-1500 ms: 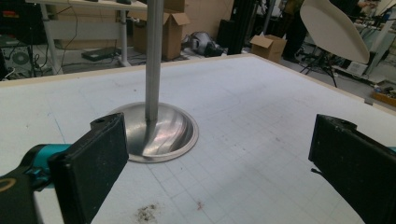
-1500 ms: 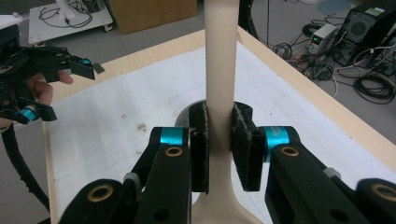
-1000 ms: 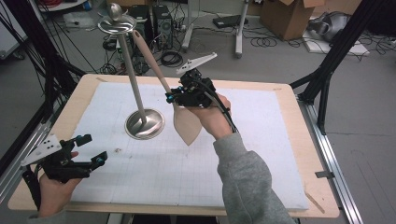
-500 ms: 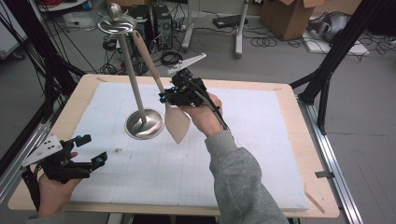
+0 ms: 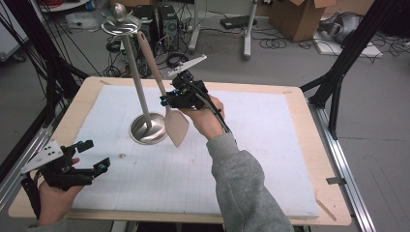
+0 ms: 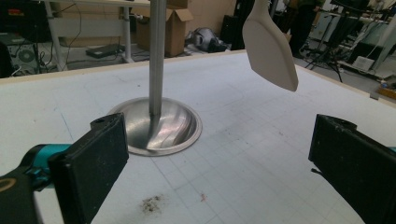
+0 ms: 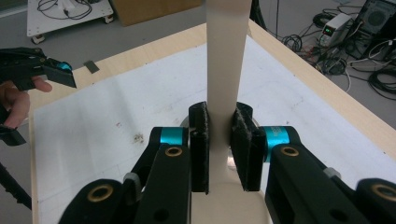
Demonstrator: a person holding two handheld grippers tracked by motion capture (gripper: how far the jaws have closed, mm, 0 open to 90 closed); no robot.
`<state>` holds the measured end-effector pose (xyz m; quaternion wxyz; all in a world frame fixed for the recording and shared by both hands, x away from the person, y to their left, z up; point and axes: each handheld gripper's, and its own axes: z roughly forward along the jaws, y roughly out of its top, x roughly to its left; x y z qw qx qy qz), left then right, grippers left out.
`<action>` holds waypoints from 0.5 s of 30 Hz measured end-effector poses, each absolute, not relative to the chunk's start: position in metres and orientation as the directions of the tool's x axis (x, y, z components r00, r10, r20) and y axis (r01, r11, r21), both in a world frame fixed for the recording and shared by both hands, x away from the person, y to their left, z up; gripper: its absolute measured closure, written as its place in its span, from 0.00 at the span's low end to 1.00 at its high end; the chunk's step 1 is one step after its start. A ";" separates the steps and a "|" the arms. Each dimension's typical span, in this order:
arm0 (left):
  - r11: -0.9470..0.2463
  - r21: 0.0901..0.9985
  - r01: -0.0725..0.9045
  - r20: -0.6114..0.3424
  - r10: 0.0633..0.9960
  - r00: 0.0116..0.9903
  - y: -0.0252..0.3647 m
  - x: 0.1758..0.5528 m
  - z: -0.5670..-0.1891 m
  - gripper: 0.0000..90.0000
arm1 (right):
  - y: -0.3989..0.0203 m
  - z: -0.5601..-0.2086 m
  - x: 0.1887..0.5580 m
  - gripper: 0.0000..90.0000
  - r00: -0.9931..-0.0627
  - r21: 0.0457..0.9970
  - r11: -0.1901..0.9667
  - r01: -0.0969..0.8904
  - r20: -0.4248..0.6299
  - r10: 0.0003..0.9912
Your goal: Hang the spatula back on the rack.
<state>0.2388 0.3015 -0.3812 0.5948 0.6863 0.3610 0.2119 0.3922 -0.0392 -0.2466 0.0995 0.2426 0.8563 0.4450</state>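
Observation:
A beige spatula hangs blade-down above the white mat, its handle slanting up towards the top ring of a metal stand. My right gripper is shut on the handle just above the blade. In the right gripper view the pads clamp the handle from both sides. The stand's round base sits just left of the blade, and its pole rises straight up. My left gripper rests open at the near left of the table. Its jaws stand wide apart, with the base and the blade beyond them.
A white gridded mat covers the wooden table. A small dark smudge lies on the mat near my left gripper. Black frame struts stand at the table's right. Cables and boxes lie on the floor behind the table.
My right gripper has carried the spatula to the left, bringing the blade close beside the stand's base. The left gripper has stayed put.

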 end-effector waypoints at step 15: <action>-0.033 0.969 0.246 -0.140 0.745 0.653 0.302 0.238 -0.381 0.06 | -0.034 -0.250 0.395 0.87 -0.862 0.817 0.482 0.317 0.037 0.505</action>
